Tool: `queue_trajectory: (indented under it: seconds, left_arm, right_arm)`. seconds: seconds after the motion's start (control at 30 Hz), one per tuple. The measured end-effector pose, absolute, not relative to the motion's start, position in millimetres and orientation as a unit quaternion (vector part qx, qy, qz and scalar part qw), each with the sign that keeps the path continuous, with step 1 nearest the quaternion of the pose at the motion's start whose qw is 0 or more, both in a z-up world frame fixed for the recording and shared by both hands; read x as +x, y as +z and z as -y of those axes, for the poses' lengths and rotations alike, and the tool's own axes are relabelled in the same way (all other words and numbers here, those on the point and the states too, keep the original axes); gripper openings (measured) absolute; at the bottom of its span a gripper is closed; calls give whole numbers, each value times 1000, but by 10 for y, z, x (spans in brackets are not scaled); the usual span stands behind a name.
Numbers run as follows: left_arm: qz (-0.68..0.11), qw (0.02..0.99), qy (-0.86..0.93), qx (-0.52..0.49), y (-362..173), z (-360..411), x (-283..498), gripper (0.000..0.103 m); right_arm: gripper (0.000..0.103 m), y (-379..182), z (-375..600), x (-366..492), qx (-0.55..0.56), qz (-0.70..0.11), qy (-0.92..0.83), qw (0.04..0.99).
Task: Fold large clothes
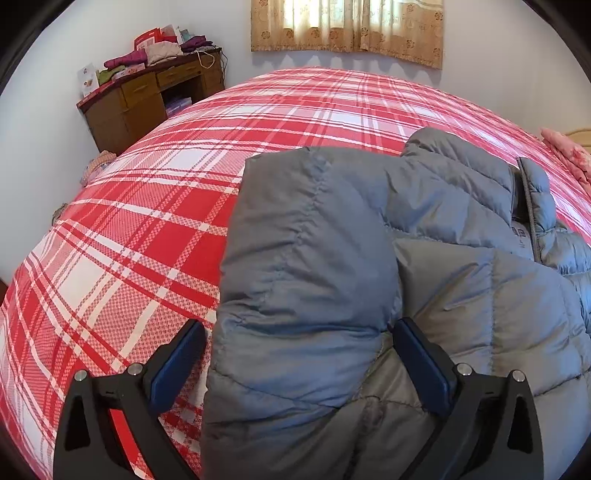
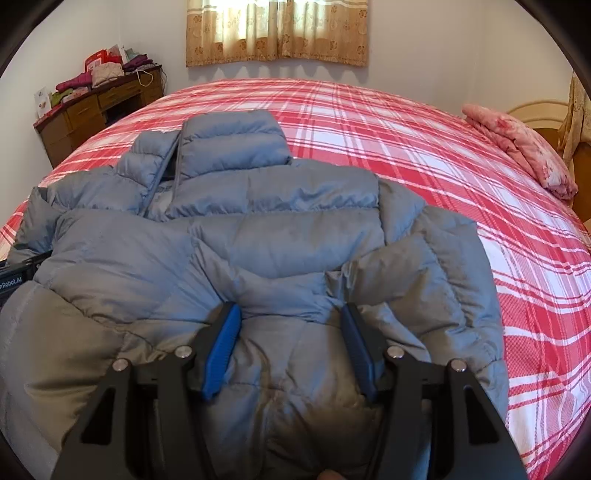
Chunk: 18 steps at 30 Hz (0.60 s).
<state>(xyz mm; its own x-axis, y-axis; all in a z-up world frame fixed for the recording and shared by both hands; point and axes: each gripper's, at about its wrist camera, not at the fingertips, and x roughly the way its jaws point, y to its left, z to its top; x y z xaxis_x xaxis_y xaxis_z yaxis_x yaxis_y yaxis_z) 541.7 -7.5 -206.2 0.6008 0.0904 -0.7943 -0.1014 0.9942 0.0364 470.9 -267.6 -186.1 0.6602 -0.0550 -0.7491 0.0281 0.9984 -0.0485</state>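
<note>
Field notes, both grippers angled down over the bed.

My left gripper (image 1: 297,354): jaws spread wide, blue pads either side of a folded-over flap of the grey quilted puffer jacket (image 1: 369,258). The flap lies between the fingers; the left pad stands clear of it, the right pad sits against the fabric fold. No pinch that I can see.

My right gripper (image 2: 291,347): jaws spread about halfway, blue pads on either side of a raised ridge of the same jacket (image 2: 258,236). The padding bulges up between them, but whether the pads press on it I cannot tell.

Just ahead of both tools, the jacket lies on the red-and-white plaid bedspread (image 2: 424,147), sleeves folded in over the body, collar and zip at the far end from me. At the left edge of my right view, a black bit of the other tool shows under the jacket's edge.

Beyond, far right of my right gripper: a folded pink floral quilt (image 2: 524,147) near the headboard. Far left: a brown wooden desk (image 1: 136,99) stacked with clothes and red boxes. Straight ahead on the far wall, a tan patterned curtain (image 2: 277,33), lit from behind.
</note>
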Motion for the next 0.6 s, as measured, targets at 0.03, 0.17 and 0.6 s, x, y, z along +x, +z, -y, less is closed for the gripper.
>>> queue_trajectory:
  seconds: [0.03, 0.17, 0.6]
  left_arm:
    - [-443, 895, 56, -1, -2067, 88, 5413, 102]
    - [-436, 897, 66, 19, -2057, 151, 5392, 102]
    - [-432, 899, 75, 5, -1535, 6, 5531, 102]
  right_arm:
    - [58, -1866, 2671, 4703, -19, -411, -24, 911]
    - [58, -1864, 2659, 4706, -18, -409, -25, 912]
    - [83, -1590, 2856, 4818, 6, -465, 35, 885]
